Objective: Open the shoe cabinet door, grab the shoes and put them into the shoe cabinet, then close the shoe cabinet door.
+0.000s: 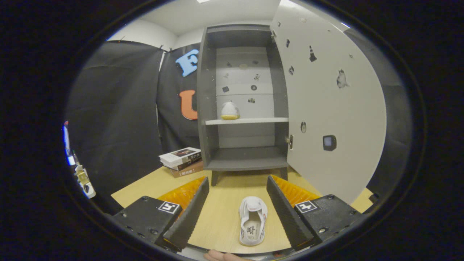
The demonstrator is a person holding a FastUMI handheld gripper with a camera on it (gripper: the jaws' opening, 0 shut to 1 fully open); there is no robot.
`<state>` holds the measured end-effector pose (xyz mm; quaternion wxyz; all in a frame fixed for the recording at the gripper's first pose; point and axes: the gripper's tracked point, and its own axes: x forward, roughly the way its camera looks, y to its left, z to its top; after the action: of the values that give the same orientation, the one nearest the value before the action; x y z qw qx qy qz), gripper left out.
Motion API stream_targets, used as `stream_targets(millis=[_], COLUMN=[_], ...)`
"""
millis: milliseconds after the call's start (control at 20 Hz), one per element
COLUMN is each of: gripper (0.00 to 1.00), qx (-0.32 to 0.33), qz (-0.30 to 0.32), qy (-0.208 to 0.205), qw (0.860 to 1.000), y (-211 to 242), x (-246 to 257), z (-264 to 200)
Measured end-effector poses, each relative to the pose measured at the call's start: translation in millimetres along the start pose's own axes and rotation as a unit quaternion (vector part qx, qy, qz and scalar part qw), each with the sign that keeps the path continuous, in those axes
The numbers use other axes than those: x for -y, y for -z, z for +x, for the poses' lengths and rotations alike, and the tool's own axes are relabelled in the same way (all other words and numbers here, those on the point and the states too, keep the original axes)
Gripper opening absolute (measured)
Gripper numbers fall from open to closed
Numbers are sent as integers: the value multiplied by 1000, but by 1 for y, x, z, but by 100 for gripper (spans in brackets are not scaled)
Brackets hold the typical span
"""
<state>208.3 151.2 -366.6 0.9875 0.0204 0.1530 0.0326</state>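
Open gripper (237, 195) fingers flank shoe (253, 224) on table (221, 214), seemingly untouched.

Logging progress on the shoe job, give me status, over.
Gripper open, holding nothing. Cabinet door open; one shoe on the shelf. Second shoe on the table between the fingers, untouched. Path to cabinet unobstructed.

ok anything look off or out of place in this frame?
Nothing damaged or spilled. One shoe already sits on the cabinet shelf, door swung wide. Its mate lies flat on the table between the open claw fingers, untouched. Books beside the cabinet are stacked slightly askew.
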Motion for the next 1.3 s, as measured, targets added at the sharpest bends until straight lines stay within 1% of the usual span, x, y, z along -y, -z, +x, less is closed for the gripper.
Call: stream_targets(millis=[100,250,400,550,600,700,750,800,900,950,1100,1200,1250,1300], gripper=[100,100,100,93,93,88,84,80,75,68,53,20,8,7], qx=[-14,-35,-67,-111,-119,-138,-147,-143,-138,-158,-168,-171,-173,-174], qz=[-4,-8,2,20,29,43,48,47,46,52,68,92,87,83], qy=[8,7,12,26,29,35,38,44,54,65,77,49,48,45], qw=[1000,999,998,993,992,989,987,988,988,984,980,980,980,980], y=[22,58,96,130,135,147,152,151,152,160,164,168,168,168], x=[1,-6,-8,-1,1,4,5,8,11,14,23,16,16,17], z=[13,27,43,60,66,75,79,82,93,96,109,114,113,115])
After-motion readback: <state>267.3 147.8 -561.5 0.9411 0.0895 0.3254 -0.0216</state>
